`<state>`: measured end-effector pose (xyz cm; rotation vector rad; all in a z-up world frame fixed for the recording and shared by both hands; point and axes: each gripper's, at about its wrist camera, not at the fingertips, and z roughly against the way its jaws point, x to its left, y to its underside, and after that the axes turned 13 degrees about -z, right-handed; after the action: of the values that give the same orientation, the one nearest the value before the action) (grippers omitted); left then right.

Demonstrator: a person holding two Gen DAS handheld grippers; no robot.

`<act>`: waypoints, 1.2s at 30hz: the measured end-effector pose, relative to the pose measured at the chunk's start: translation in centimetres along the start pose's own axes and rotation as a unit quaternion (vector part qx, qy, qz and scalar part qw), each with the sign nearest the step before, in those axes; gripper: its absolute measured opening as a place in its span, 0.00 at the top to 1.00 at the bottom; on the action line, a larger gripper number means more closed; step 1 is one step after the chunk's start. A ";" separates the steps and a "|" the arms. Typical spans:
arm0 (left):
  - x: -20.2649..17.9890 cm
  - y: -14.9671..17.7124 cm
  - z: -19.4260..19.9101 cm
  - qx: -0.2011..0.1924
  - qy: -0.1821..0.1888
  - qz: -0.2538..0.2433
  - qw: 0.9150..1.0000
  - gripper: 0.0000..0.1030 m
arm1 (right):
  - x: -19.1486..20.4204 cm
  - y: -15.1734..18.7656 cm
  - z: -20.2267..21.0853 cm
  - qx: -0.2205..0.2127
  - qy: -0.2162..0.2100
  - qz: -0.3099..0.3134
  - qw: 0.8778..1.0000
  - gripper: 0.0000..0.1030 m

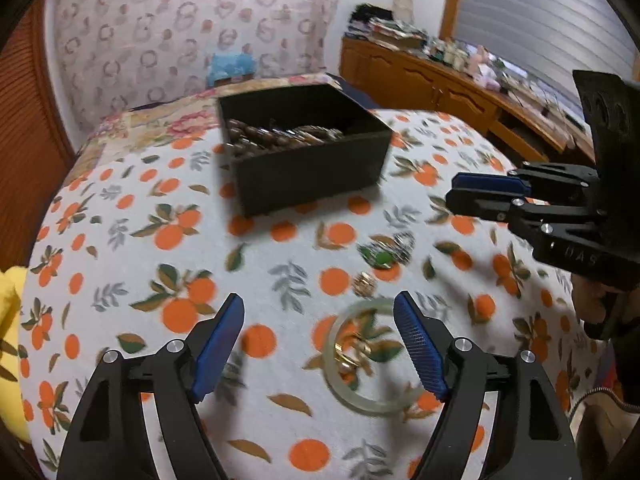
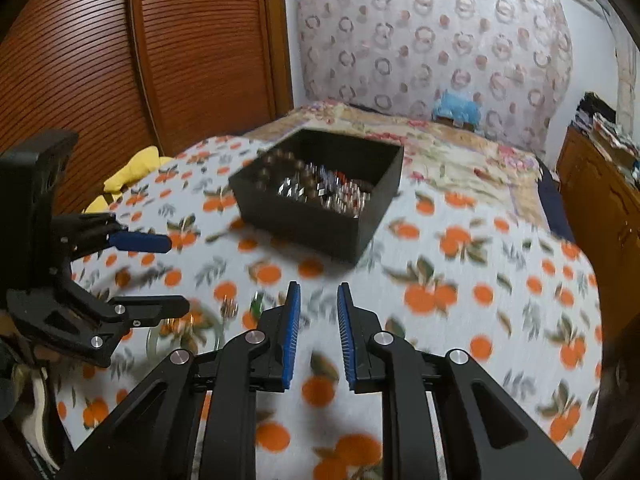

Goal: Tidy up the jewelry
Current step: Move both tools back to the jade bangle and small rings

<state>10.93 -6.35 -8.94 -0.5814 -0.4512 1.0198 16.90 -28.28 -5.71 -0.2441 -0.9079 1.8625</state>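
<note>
A black box [image 1: 308, 168] holding bead bracelets and shiny pieces stands on the orange-print cloth; it also shows in the right wrist view [image 2: 320, 216]. A pale green bangle [image 1: 370, 404] lies flat on the cloth with small gold pieces [image 1: 352, 354] inside it. A gold ring [image 1: 365, 283] and a green-stone piece [image 1: 384, 254] lie beyond it. My left gripper [image 1: 320, 320] is open and empty, just above the bangle. My right gripper [image 2: 319, 300] is narrowly open and empty, hovering over bare cloth right of the jewelry.
The orange-print cloth [image 1: 140, 280] covers a bed. A yellow cloth [image 2: 136, 168] lies at its left edge by wooden doors [image 2: 140, 60]. A wooden cabinet [image 1: 460, 92] with clutter stands at the right. A blue toy [image 2: 456, 108] sits at the headboard.
</note>
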 end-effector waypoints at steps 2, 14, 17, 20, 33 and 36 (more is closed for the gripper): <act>-0.8 0.1 -0.1 0.003 0.003 -0.012 1.000 0.27 | -0.3 0.7 0.2 -0.001 0.002 -0.008 1.000 0.69; -3.6 1.0 -0.8 0.032 0.000 -0.052 0.998 0.19 | -0.5 1.9 1.3 -0.007 0.004 -0.012 1.000 0.69; -3.5 1.1 -1.2 0.040 0.003 -0.051 0.998 0.18 | -0.3 1.8 1.3 -0.006 0.003 -0.007 1.000 0.69; -3.9 1.3 -1.4 0.044 -0.003 -0.060 0.997 0.17 | 0.0 1.7 0.9 0.000 -0.001 -0.003 1.000 0.69; -1.6 1.2 0.2 0.008 0.009 -0.021 1.000 0.33 | 2.5 0.5 -2.6 0.045 -0.036 0.047 0.997 0.69; -0.9 0.9 1.0 -0.004 0.002 -0.014 1.000 0.33 | 3.1 0.4 -3.4 0.053 -0.046 0.057 0.996 0.69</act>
<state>9.33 -6.56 -8.88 -0.5827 -0.4596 0.9904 16.96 -24.10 -7.62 -0.1486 -0.8684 2.0361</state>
